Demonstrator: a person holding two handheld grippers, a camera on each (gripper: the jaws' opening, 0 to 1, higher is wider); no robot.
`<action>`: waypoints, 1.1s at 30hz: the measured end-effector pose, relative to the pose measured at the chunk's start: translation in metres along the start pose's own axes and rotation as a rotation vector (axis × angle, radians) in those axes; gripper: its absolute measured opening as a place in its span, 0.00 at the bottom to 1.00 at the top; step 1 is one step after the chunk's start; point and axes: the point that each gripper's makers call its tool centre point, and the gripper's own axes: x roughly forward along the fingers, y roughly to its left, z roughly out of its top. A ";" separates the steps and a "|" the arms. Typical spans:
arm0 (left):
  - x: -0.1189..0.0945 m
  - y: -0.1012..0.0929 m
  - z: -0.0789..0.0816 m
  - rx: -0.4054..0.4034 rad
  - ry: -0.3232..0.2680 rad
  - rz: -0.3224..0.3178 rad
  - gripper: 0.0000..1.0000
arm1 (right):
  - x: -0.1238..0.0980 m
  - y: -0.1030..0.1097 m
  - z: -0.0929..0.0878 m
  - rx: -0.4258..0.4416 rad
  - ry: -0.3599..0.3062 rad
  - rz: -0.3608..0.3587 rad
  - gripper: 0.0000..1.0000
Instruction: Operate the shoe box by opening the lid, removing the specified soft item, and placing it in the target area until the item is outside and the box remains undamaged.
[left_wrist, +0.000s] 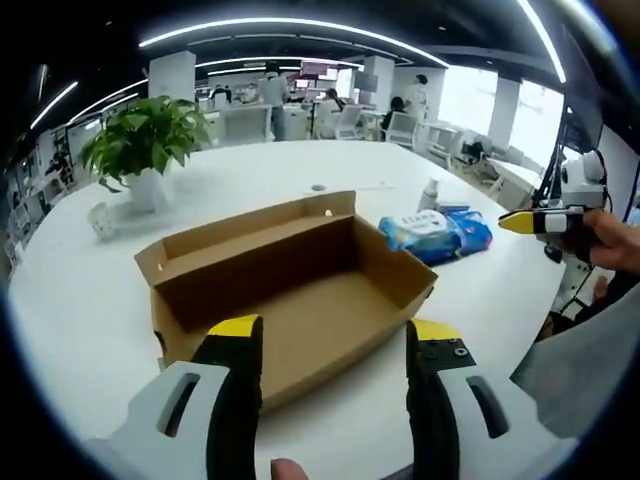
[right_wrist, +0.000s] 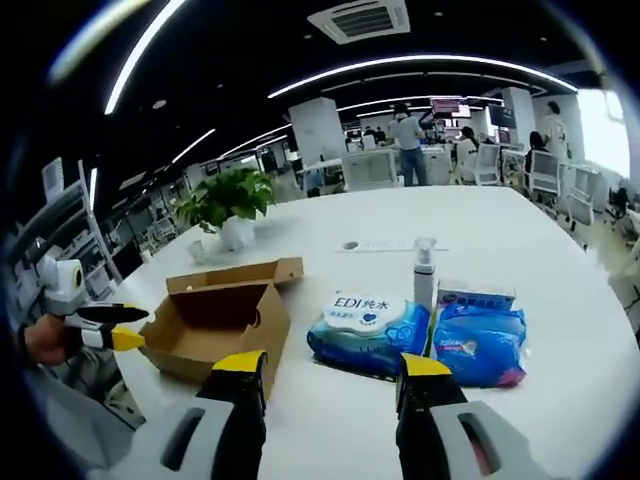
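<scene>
The brown cardboard shoe box (left_wrist: 300, 290) lies on the white table with its lid folded back, and its inside shows bare cardboard. My left gripper (left_wrist: 335, 335) is open, its yellow-tipped jaws astride the box's near wall. A soft blue and white wipes pack (left_wrist: 435, 232) rests on the table to the right of the box. In the right gripper view the pack (right_wrist: 365, 325) lies just beyond my open right gripper (right_wrist: 333, 368), which holds nothing. The box (right_wrist: 215, 320) is to the left there, with the left gripper (right_wrist: 138, 327) at its near side. The right gripper (left_wrist: 512, 222) hangs in a hand beyond the pack.
A second blue pack (right_wrist: 480, 345) and a small spray bottle (right_wrist: 424, 270) stand right of the wipes. A potted plant (left_wrist: 145, 140) sits at the table's far left. People and desks fill the office behind. The white table (left_wrist: 80, 300) stretches wide around the box.
</scene>
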 end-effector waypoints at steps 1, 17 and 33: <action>0.000 0.000 0.000 0.003 0.001 0.001 0.56 | -0.001 0.006 0.001 0.020 -0.018 0.016 0.50; -0.005 0.009 -0.001 -0.067 -0.007 0.020 0.55 | -0.005 0.036 -0.017 -0.030 0.005 0.064 0.54; -0.025 0.057 -0.006 -0.108 0.017 0.140 0.56 | -0.004 0.043 -0.016 -0.077 0.015 0.076 0.58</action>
